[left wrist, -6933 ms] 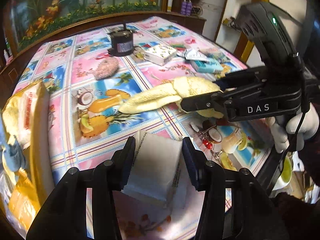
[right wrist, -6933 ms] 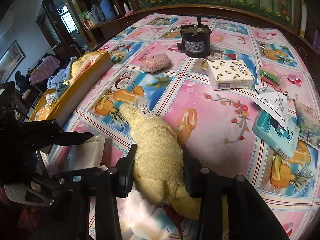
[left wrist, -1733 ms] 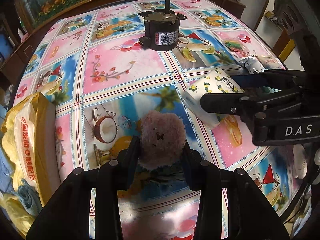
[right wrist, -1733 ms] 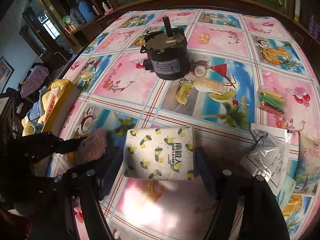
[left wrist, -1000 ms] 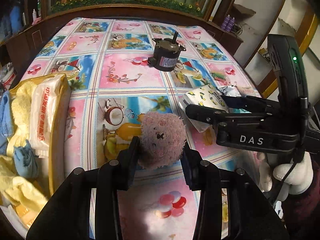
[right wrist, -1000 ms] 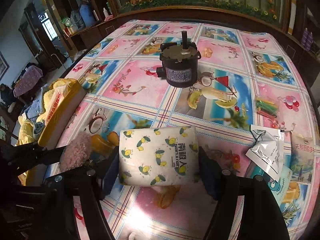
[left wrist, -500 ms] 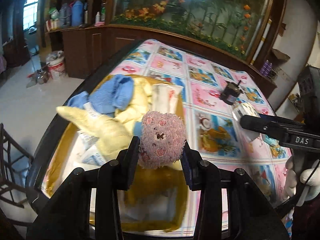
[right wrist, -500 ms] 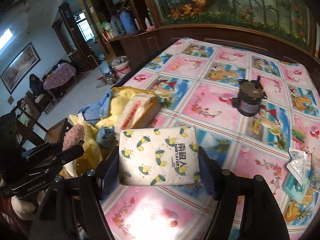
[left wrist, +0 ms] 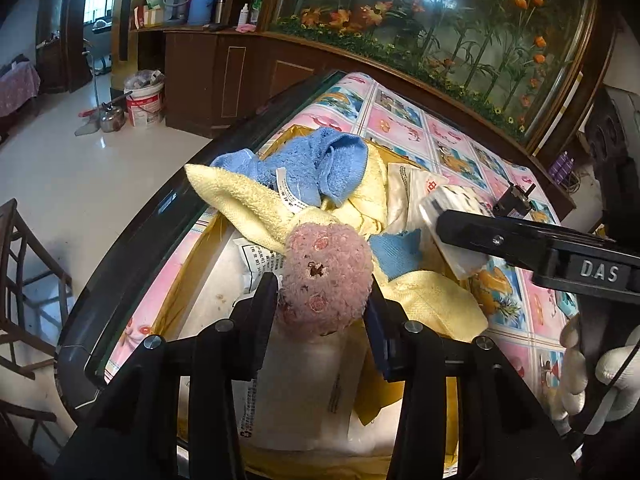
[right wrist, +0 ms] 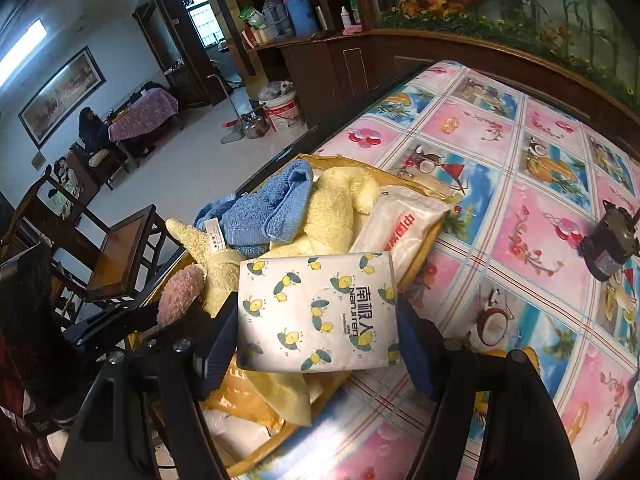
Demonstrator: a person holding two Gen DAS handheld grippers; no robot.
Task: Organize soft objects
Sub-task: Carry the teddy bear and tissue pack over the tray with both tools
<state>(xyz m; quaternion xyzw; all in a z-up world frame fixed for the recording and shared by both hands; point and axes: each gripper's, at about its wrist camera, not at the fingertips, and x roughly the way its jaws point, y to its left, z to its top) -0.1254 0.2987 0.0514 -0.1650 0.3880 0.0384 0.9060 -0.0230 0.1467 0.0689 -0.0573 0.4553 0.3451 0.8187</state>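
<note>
Pink plush (left wrist: pixel 324 280) sits between our left fingers (left wrist: pixel 267 304), which have just been opening over the yellow box (left wrist: pixel 182 280). Our right fingers (right wrist: pixel 218 340) grip the tissue pack (right wrist: pixel 316 312); the heaped towels (left wrist: pixel 248 204) might roll either drop off the counter (right wrist: pixel 520 184).

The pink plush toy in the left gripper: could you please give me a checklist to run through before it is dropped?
1. The pink plush toy sits between the jaws of the left gripper, which have just been opening; pads touch it: ok.
2. Toy above the yellow box: ok.
3. Landing spot on the white pack bare: ok.
4. The right gripper is shut on the tissue pack: ok.
5. Tissue pack fully over the box: cannot tell.
6. Grippers apart: ok.
</note>
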